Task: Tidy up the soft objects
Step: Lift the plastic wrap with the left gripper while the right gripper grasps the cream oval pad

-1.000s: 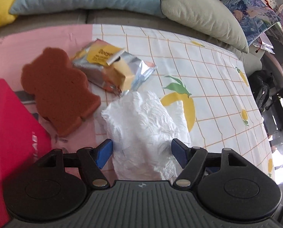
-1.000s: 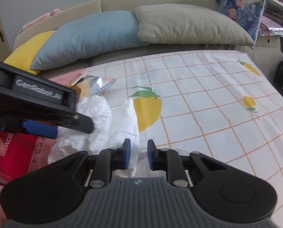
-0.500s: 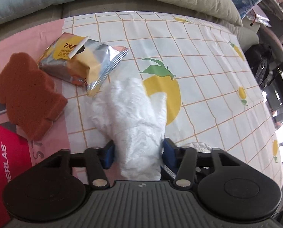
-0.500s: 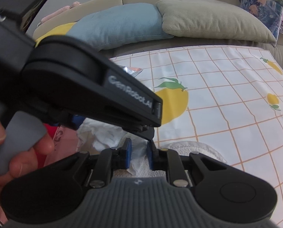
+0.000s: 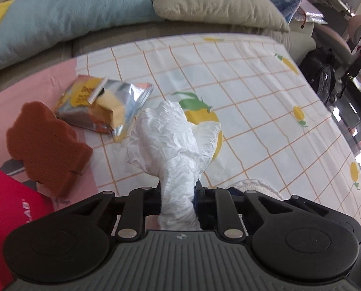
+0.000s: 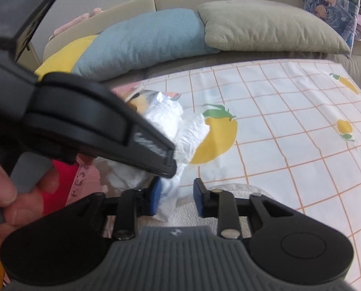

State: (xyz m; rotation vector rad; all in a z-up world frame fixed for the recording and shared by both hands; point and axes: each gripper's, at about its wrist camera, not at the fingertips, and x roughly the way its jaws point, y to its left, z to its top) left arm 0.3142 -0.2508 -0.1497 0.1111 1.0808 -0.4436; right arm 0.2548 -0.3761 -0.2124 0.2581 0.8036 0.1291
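While left tool (image 5: 177, 197) pinches crumpled white tissue (image 5: 173, 143) — right tool (image 6: 176, 200) just opened, gripping nothing.

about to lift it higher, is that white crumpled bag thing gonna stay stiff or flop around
Probably floppy: the white bag bunches to a narrow neck where the left gripper pinches it, and the rest fans out loosely. Its thin, wrinkled film suggests it is very light, so it may sway.

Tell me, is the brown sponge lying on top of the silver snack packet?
No, the brown sponge lies beside the snack packet on the pink cloth.
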